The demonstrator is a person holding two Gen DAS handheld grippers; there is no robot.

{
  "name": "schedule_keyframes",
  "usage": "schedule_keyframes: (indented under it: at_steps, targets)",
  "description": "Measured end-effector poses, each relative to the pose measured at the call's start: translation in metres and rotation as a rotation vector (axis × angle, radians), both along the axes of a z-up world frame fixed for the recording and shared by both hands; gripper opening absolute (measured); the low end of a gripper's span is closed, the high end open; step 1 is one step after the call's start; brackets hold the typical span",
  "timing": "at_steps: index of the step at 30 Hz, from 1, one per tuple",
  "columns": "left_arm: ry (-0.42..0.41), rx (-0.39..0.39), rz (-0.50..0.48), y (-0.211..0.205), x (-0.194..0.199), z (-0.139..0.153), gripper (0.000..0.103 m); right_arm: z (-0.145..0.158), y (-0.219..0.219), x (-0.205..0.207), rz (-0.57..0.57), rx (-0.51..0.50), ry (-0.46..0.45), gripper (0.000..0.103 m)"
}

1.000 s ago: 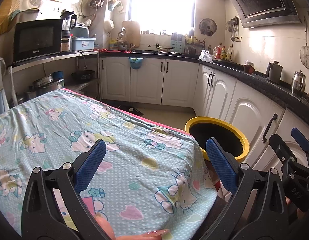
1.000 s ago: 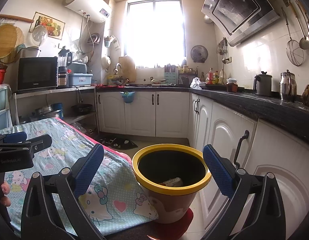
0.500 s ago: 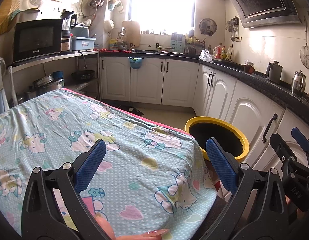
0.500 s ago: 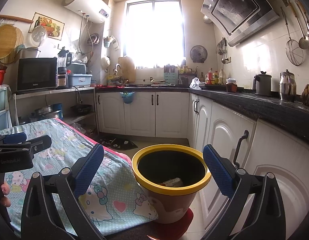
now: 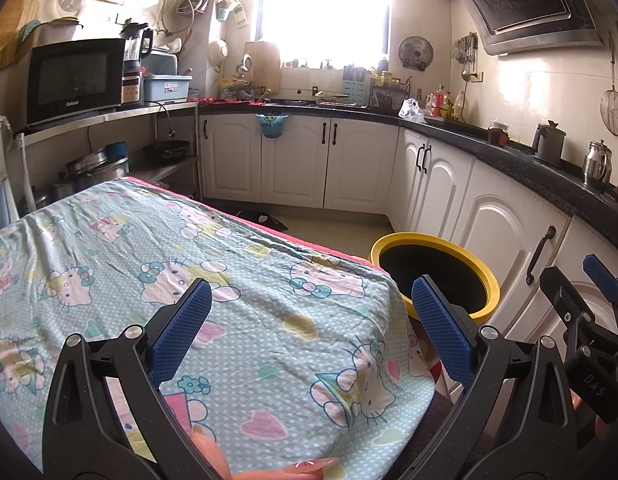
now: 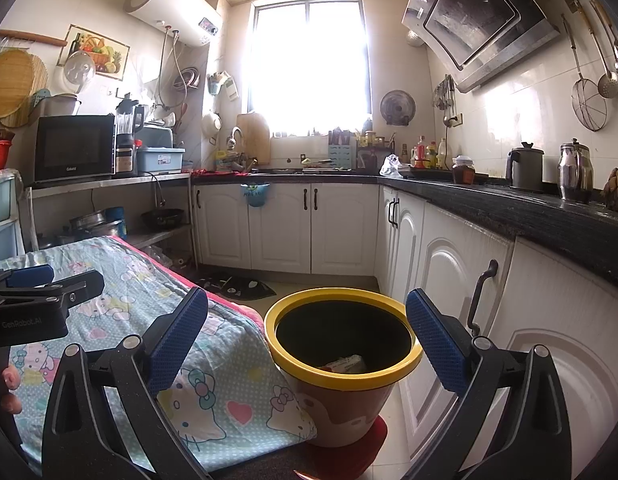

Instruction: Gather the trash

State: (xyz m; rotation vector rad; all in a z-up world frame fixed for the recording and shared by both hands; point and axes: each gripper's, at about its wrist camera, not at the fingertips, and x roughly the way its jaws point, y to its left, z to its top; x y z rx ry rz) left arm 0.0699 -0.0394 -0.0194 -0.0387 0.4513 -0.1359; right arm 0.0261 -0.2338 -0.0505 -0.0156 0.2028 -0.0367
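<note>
Nothing has moved since a second ago: both the left gripper (image 5: 311,326) and right gripper (image 6: 307,336) stay spread wide and empty. Crumpled trash (image 6: 345,362) already lies inside the round yellow-rimmed bin (image 6: 343,380), suggesting collection is finished.

bench top (image 5: 269,320) bare under its cartoon cloth, free passage across it, yellow-rimmed bin (image 6: 343,360) just right of bench edge with mouth open from above, white cabinets (image 6: 449,280) close on bin's right, narrow floor gap beyond
</note>
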Motion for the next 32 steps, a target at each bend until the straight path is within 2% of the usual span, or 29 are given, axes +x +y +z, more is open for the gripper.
schedule_keyframes:
  at_steps: [17, 22, 25, 27, 28, 31, 32]
  targets:
    - [0.022, -0.004, -0.005, 0.001, 0.002, -0.003, 0.092, -0.002, 0.003, 0.0, -0.001, -0.004, 0.003, 0.097]
    - [0.074, -0.049, -0.007, 0.011, 0.004, -0.003, 0.092, 0.003, 0.012, 0.007, 0.032, 0.001, 0.018, 0.097]
    - [0.133, -0.097, 0.06, 0.039, 0.005, -0.001, 0.092, 0.013, 0.034, 0.025, 0.131, 0.005, 0.061, 0.097]
    - [0.169, -0.109, 0.158, 0.077, 0.004, 0.004, 0.092, 0.021, 0.067, 0.043, 0.247, 0.018, 0.109, 0.097]
    - [0.173, -0.116, 0.245, 0.109, -0.001, 0.006, 0.092, 0.023, 0.084, 0.051, 0.302, 0.028, 0.132, 0.097]
    - [0.176, -0.099, 0.51, 0.19, -0.022, 0.008, 0.092, 0.028, 0.168, 0.079, 0.553, 0.032, 0.239, 0.097]
    - [0.183, -0.076, 0.64, 0.225, -0.035, 0.006, 0.092, 0.026, 0.207, 0.086, 0.639, 0.024, 0.284, 0.097]
